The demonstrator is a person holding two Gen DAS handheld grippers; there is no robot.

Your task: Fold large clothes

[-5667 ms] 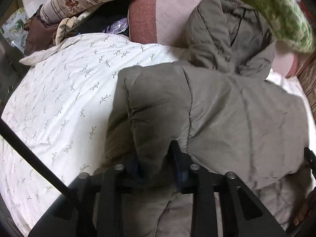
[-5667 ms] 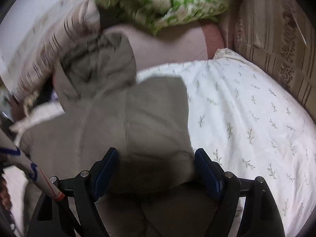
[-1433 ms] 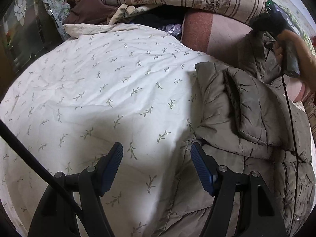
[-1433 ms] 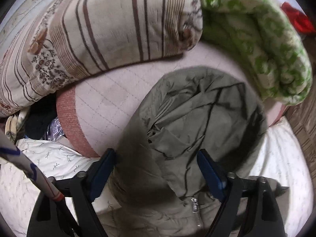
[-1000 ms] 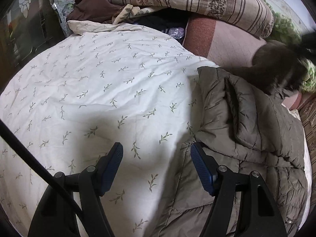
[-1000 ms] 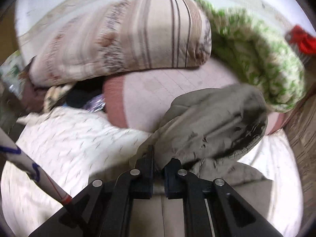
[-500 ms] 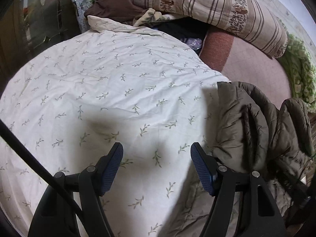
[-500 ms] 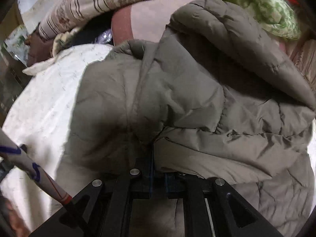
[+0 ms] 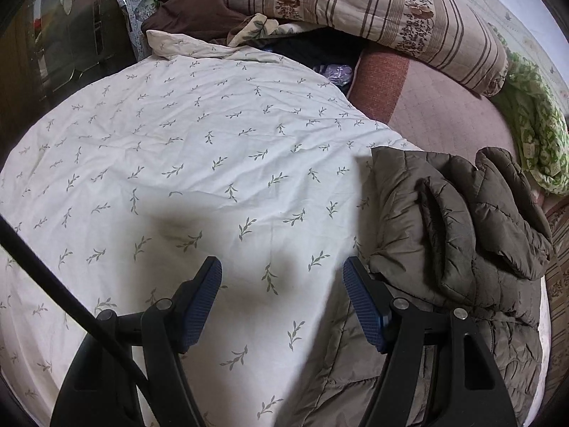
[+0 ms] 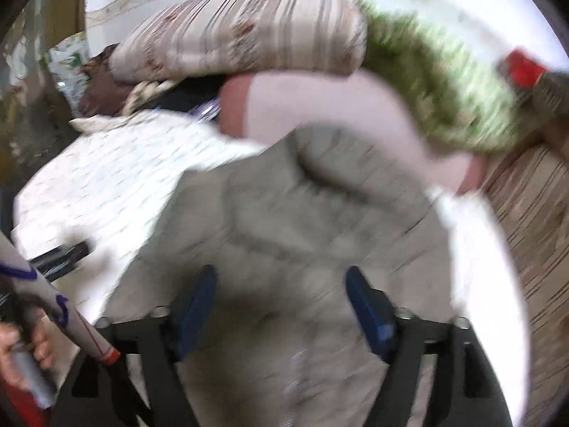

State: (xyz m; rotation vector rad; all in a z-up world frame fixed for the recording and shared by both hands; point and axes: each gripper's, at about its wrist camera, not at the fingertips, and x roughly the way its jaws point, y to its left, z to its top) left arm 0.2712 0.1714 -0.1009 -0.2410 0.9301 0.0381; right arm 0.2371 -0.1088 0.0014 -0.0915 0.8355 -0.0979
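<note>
An olive-brown puffer jacket [image 9: 462, 235] lies on the right side of the bed, its hood folded down over the body. My left gripper [image 9: 282, 297] is open above the leaf-print sheet [image 9: 185, 163], just left of the jacket's edge, with nothing between its fingers. The right wrist view is motion-blurred. There my right gripper [image 10: 281, 306] hovers over the jacket [image 10: 302, 220], its jaws opening wide, and the pads do not press on the fabric.
A striped bolster [image 9: 355, 10], a green patterned blanket [image 9: 533, 135] and a pink mattress pad [image 9: 426, 106] lie at the head of the bed. Dark clothes [image 9: 192, 17] are heaped at the far left corner. A hand [image 10: 21, 356] shows at the lower left of the right wrist view.
My right gripper carried the hood down over the jacket's body, then let it go and pulled back. The left gripper stayed open over the sheet.
</note>
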